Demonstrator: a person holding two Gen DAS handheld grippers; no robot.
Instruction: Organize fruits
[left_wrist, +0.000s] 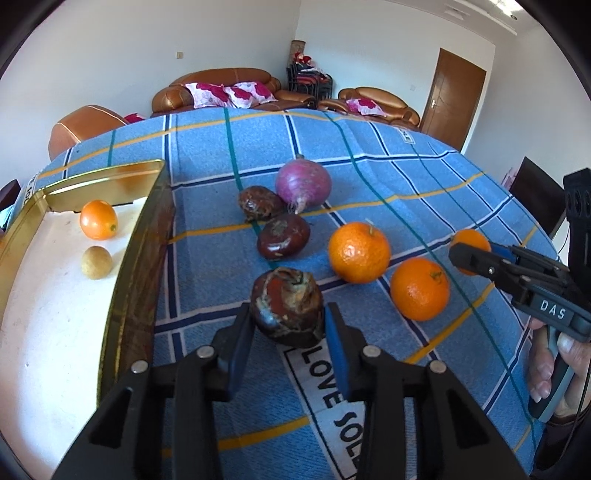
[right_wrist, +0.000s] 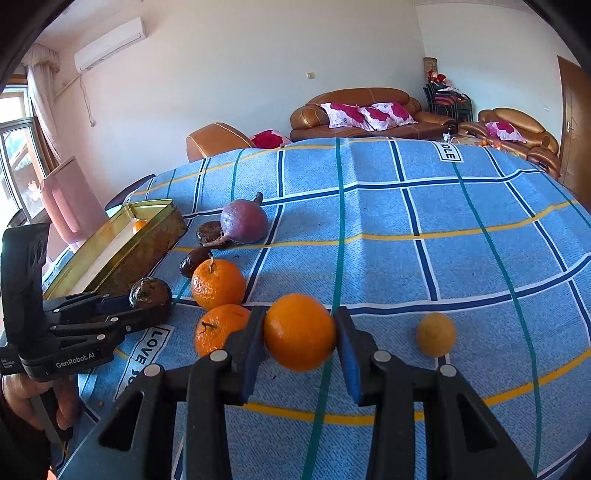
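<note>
Black jaws with blue pads fill the foreground as the left gripper (left_wrist: 288, 325) clamps a dark, mottled brown fruit (left_wrist: 286, 306) just beside the long wall of a gold tin (left_wrist: 122, 291), on a table spread with a blue checked cloth (left_wrist: 406, 177). Both pads press the fruit's sides, a grip that appears meant to carry it over the tin's rim. Inside the tin, on its pale floor, a small orange fruit (left_wrist: 98, 219) and a yellowish one (left_wrist: 96, 262) already lie a little apart, which suggests the tin is where the sorting ends.

Across the cloth, the right gripper (right_wrist: 299, 334) is clenched on a smooth orange (right_wrist: 299, 331), pads against both flanks; whether it has left the cloth cannot be told. A person's hand (left_wrist: 554, 365) holds that tool's handle.

Awaiting collection on the cloth are two stemmed tangerines (left_wrist: 359, 252) (left_wrist: 420, 288), close to each other, two more dark brown fruits (left_wrist: 283, 236) (left_wrist: 259, 203), and a purple turnip-like bulb (left_wrist: 303, 183) touching the farther brown one. A small yellow fruit (right_wrist: 436, 334) sits alone, well apart from the rest on the right gripper's far side.

With two pieces in the tin and two gripped, the job looks to be in its early half.
</note>
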